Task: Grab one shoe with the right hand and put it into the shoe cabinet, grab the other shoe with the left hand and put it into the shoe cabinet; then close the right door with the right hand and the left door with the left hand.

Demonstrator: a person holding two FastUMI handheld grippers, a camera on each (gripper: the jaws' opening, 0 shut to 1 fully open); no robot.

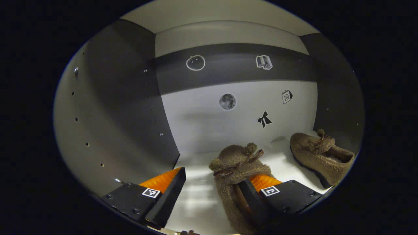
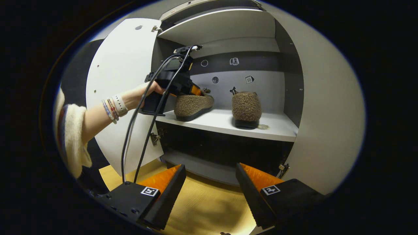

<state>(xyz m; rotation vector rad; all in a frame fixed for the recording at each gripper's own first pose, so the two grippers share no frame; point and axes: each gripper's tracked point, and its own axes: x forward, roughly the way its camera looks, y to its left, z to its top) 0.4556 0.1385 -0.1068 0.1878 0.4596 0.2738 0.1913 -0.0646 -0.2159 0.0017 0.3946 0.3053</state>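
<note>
Dim cabinet interior, soft shadows on the shelf (image 1: 196, 195), strong fisheye bending at edges, sharp focus

Brown fuzzy shoes (image 2: 193, 105); white shelf (image 2: 225, 122); grey-black banded back wall (image 1: 235, 98).

Both my fuzzy brown shoes sit upright on the white shelf (image 2: 277, 129) of the shoe cabinet (image 2: 321, 98). The left shoe (image 2: 192, 105) lies side-on at ten o'clock; the right shoe (image 2: 246, 107) stands apart, near center. Both doors (image 2: 125, 81) hang open.
</note>
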